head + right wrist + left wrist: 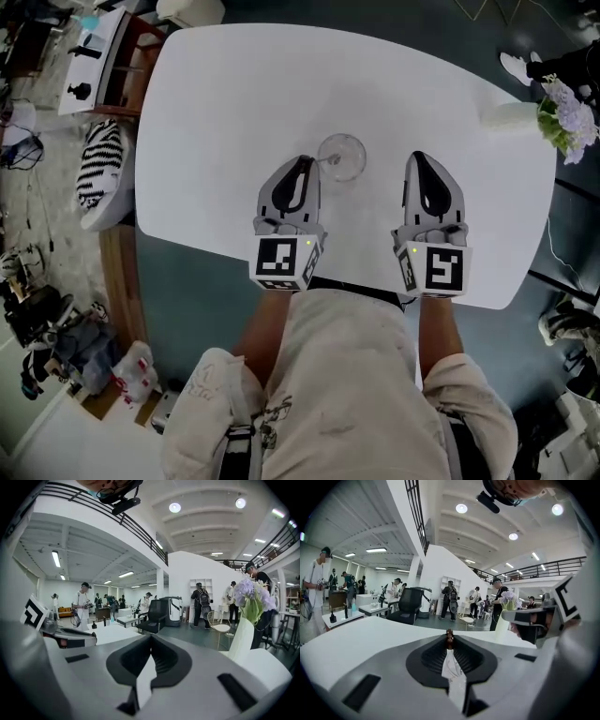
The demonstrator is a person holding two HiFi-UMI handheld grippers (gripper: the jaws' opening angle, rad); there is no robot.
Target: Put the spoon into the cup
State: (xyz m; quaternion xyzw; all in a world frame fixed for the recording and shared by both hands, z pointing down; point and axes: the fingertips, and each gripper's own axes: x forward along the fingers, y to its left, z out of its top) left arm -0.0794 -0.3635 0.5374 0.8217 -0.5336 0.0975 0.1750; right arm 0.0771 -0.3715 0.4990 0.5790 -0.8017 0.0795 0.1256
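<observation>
While L gripper (306,161) clamps brown-tipped spoon (449,634), R gripper (150,639) clenched, empty; cup (341,156) clear glass.

Clear upright cup (340,157) (dark-tipped spoon (449,636) nearby)

White table (234,94), clear cup (341,157), purple flowers (565,101).
</observation>
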